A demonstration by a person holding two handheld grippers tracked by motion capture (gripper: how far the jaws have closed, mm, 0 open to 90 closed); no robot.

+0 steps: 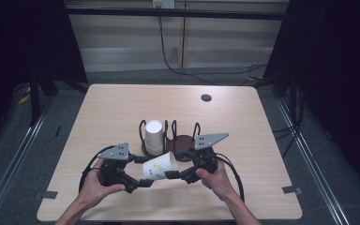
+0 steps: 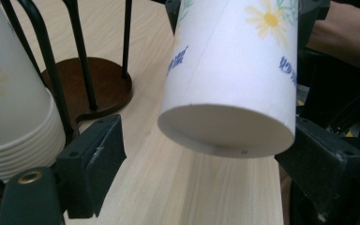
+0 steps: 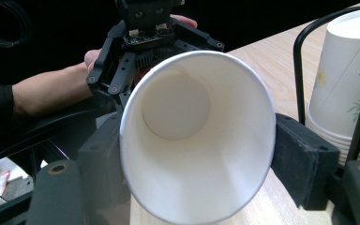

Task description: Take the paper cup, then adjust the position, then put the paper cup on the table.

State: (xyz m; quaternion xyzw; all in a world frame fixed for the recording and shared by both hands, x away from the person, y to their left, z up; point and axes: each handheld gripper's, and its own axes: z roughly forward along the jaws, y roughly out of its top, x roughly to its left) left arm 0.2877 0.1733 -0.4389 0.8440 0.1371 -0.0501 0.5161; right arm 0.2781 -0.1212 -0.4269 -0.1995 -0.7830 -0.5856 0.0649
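The paper cup [image 1: 160, 166] lies sideways above the tabletop [image 1: 112, 108] near its front edge, clamped at the rim by the right gripper [image 1: 169, 175]; the left gripper [image 1: 143, 183] stands open around its base, beside the cup rack [image 1: 183, 140].

The paper cup [image 2: 229, 70] was white, printed with a yellow daisy, green leaves and blue lettering; its inside [image 3: 197, 140] was plain white. The stacked cups [image 1: 153, 137] in the rack bore the same pattern. The rack [image 1: 171, 136] had black wire loops on a dark brown base. The table [image 1: 122, 108] was pale wood grain. Both grippers [image 1: 138, 183] [image 1: 178, 176] were black.
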